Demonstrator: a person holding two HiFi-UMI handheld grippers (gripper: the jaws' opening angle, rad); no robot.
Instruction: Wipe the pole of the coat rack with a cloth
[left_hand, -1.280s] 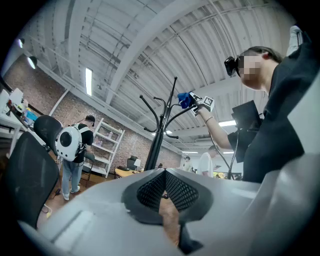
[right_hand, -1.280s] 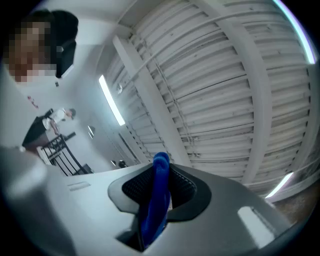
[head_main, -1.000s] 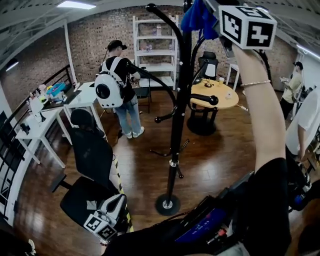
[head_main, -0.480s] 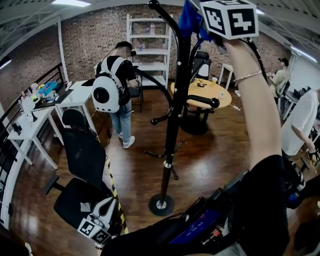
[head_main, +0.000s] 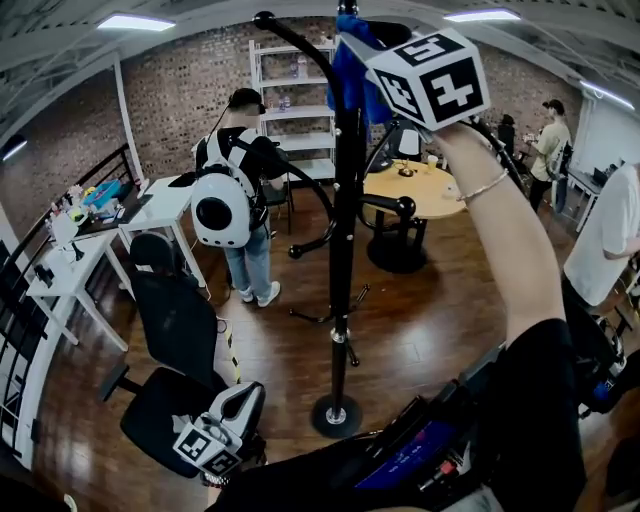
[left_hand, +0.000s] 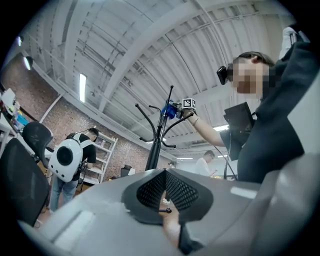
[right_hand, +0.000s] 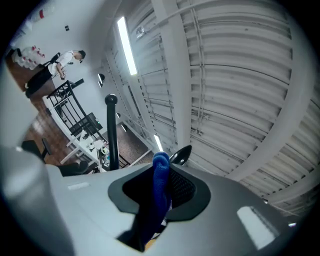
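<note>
Right arm (head_main: 500, 230) reaching up overhead; right gripper (head_main: 368, 45) pinching cloth (right_hand: 159, 182) between jaws. Left gripper (head_main: 240, 405) hanging low at waist, jaws pressing together, gripping nothing.

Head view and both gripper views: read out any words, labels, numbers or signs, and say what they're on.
No readable text anywhere.
Right gripper cube and left gripper cube: black-and-white square markers only, no letters.
Items on the white shelf unit: too small to read.
Blue panel on the gear at the person's front: too blurred to read.

Black chair (head_main: 178, 322), round table (head_main: 432, 196), shelving (head_main: 300, 112)
</note>
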